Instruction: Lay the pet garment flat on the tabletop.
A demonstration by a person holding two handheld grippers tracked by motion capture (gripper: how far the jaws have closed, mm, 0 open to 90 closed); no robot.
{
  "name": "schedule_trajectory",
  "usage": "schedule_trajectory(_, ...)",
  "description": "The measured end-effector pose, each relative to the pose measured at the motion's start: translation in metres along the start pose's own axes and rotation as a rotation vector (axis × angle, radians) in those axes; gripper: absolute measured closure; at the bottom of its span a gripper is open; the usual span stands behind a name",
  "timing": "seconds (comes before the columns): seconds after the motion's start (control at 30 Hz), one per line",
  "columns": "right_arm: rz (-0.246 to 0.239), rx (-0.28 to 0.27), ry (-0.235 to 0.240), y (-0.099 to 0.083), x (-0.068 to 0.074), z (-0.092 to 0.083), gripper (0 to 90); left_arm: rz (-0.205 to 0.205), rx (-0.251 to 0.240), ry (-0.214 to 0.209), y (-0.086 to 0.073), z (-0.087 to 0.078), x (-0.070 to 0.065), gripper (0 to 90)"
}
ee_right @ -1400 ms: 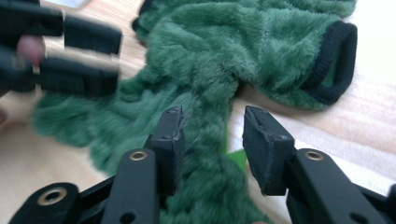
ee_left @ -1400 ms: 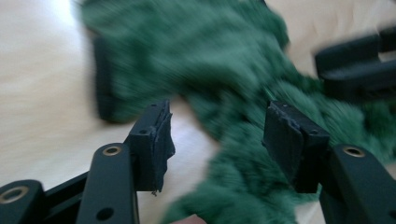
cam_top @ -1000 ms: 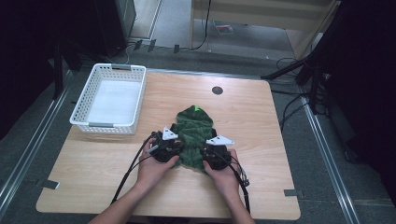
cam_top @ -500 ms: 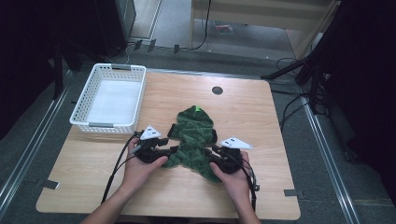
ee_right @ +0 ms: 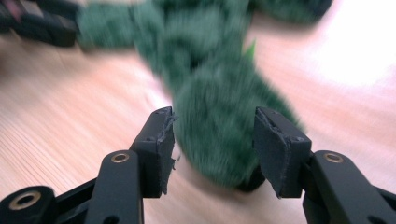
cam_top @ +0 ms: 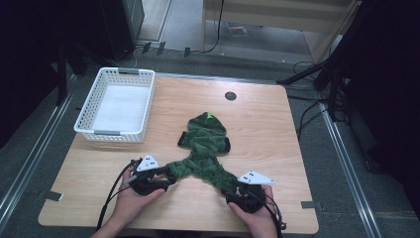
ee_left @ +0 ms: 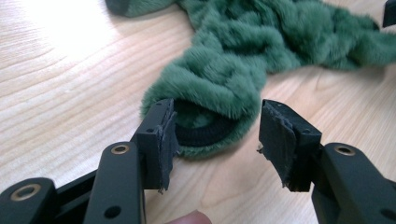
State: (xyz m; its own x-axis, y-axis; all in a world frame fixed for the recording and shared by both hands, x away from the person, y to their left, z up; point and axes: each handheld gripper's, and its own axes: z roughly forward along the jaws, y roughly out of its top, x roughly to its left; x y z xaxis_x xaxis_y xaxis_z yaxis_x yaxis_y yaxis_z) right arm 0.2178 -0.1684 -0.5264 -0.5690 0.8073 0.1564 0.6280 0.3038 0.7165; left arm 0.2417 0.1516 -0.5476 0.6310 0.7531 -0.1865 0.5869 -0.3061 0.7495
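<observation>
Spreading the green fleece garment (cam_top: 204, 148) flat on the desk (cam_top: 267, 119) looks largely done: its two legs now splay outward toward the near edge, the hood pointing away, the body lying between. What seems left is letting go fully and perhaps folding it or moving it to the white basket (cam_top: 117, 105) (which stands well apart at the far left).

The left tongs (ee_left: 215, 135) stand spread around a leg cuff, one pad touching its edge, the other clear of it. The right tongs (ee_right: 212, 140) are likewise parted around the other leg end, not squeezing it.

Compared with a second ago, both hands have drawn apart, the legs have been pulled wider, and both pairs of tongs have just been opening.
</observation>
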Motion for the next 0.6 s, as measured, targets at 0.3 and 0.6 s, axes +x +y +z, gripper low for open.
schedule_trajectory(0.3, -0.042, 0.025, -0.092, -0.001, -0.002, 0.016, 78.4, 0.037, 0.006, 0.027, -0.001, 0.003, -0.007, 81.5)
schedule_trajectory(0.6, 0.021, -0.017, -0.133, 0.002, -0.024, 0.018, 83.5, 0.059, 0.039, -0.106, -0.002, 0.002, -0.011, 84.5)
